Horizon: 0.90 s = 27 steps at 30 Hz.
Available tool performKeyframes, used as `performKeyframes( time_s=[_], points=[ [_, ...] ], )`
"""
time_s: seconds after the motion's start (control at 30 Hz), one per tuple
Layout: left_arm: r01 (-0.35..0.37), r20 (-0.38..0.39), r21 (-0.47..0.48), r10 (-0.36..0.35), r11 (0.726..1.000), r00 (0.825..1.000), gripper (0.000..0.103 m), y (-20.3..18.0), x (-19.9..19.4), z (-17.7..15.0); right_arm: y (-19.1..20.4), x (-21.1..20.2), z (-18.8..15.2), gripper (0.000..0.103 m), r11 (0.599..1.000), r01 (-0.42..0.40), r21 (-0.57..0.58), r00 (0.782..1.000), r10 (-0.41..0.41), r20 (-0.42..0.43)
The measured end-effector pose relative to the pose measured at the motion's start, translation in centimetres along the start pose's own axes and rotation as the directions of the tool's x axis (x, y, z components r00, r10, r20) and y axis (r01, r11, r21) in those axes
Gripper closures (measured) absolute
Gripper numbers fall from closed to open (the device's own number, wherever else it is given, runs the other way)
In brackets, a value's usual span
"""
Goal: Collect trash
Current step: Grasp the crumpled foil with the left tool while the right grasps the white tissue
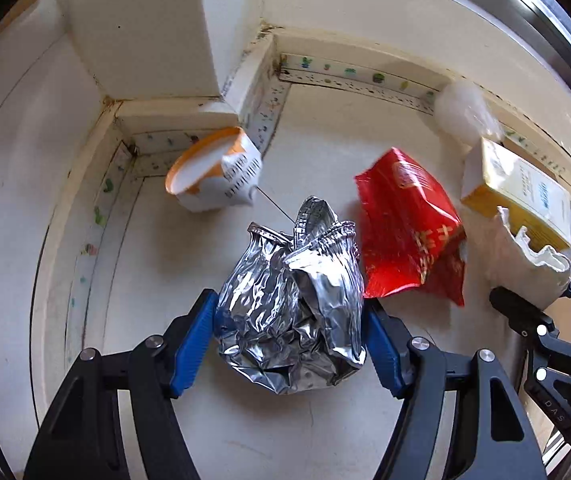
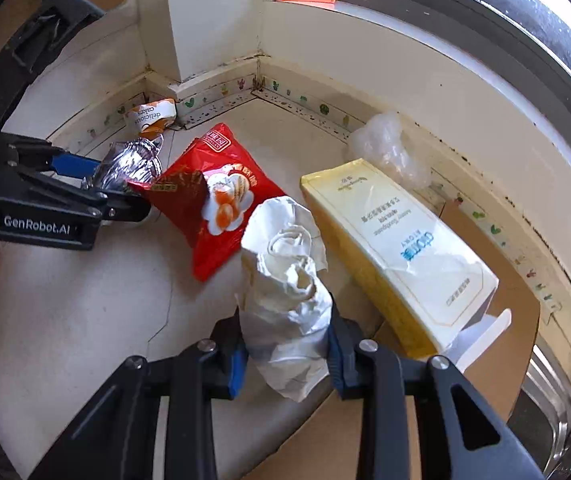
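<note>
My left gripper [image 1: 291,336] is shut on a crumpled silver foil tray [image 1: 291,300]; the foil also shows in the right wrist view [image 2: 131,164]. My right gripper [image 2: 287,354] is shut on a crumpled white paper wad [image 2: 287,280], seen at the right edge of the left wrist view [image 1: 525,260]. A red snack bag [image 1: 409,228] lies on the counter between them, also in the right wrist view [image 2: 209,196]. An orange-rimmed paper cup [image 1: 215,172] lies on its side in the corner. A yellow tissue pack [image 2: 397,248] lies to the right.
A clear plastic wad [image 2: 389,148] lies against the wall behind the tissue pack. A brown cardboard sheet [image 2: 501,320] sits under the pack. A metal sink rim [image 2: 557,400] is at the far right. Walls and a pillar [image 1: 145,20] close the counter's back.
</note>
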State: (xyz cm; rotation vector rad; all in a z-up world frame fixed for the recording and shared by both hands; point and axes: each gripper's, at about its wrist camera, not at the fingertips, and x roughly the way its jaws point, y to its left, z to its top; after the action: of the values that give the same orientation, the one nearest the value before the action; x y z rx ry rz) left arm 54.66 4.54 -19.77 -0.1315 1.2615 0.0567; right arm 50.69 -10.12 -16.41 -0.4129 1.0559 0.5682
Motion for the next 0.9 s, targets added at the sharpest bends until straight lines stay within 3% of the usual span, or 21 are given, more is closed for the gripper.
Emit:
performKeyframes(
  time_s=[0.2, 0.37, 0.5, 0.9],
  points=[
    [0.066, 0.019, -0.009, -0.066, 0.998, 0.998, 0.035, -0.6, -2.6, -3.8, 0.8, -1.9, -2.2, 0.072, 0.983, -0.136, 0.122, 0.989, 0.141, -0.036],
    [0.1, 0.051, -0.007, -0.099, 0.995, 0.994, 0.035, -1.1, -5.8, -7.4, 1.9, -3.7, -4.5, 0.072, 0.97, -0.171, 0.175, 0.983, 0.18, -0.035],
    [0.087, 0.081, 0.018, -0.089, 0.996, 0.993, 0.035, -2.3, -8.5, -10.4, 2.7, -5.5, -6.1, 0.073, 0.953, -0.203, 0.224, 0.977, 0.212, -0.017],
    [0.132, 0.16, 0.097, -0.147, 0.986, 0.976, 0.035, -1.1, -16.2, -19.1, 7.5, -13.6, -12.3, 0.073, 0.926, -0.201, 0.32, 0.979, 0.186, 0.078]
  ],
)
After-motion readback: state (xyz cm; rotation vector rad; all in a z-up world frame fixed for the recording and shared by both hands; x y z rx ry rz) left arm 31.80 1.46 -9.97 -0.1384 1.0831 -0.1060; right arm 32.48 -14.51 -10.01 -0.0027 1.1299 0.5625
